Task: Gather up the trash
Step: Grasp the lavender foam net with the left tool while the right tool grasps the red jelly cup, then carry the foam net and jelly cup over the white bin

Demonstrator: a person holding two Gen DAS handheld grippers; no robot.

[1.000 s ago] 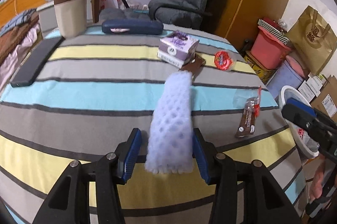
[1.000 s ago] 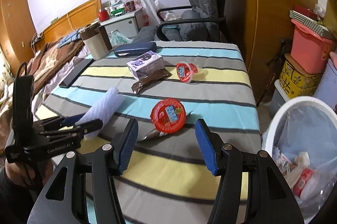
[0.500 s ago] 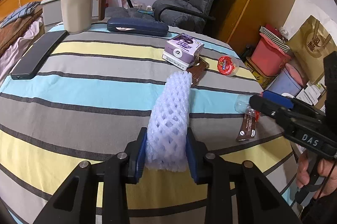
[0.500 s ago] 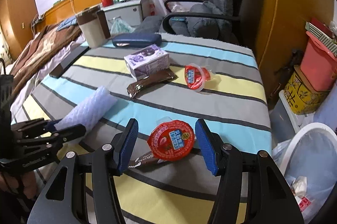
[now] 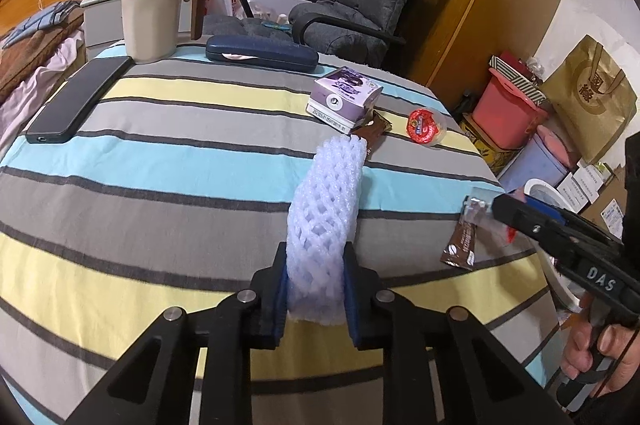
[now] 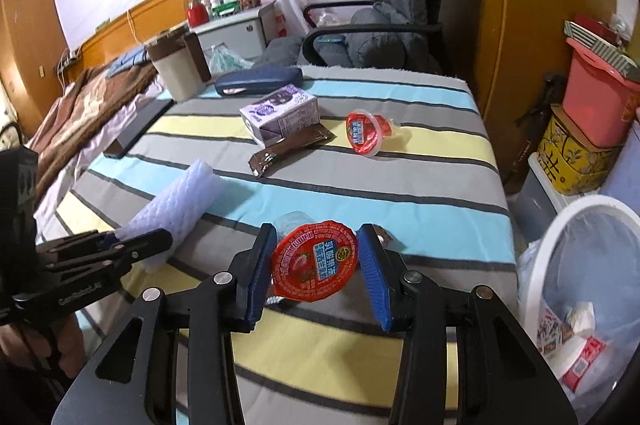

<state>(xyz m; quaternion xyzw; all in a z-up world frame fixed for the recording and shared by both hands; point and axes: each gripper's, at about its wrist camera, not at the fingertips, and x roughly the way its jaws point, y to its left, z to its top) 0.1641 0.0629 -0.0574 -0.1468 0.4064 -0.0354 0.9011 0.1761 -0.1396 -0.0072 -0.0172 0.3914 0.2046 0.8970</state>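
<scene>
While near edge, bin [image 6: 538,245] beside table [image 6: 440,193]

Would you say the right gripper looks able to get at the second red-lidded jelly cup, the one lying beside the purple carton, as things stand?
Probably not right away: the right gripper is closing around a nearer red-lidded cup. The far cup itself lies in the open on the striped cloth, nothing covering it.

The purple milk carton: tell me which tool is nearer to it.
Left, though neither is close. The left tool squeezes the foam net, whose far end nearly reaches the purple milk carton. The right tool, closing around a red-lidded cup, sits farther toward the bin.
</scene>
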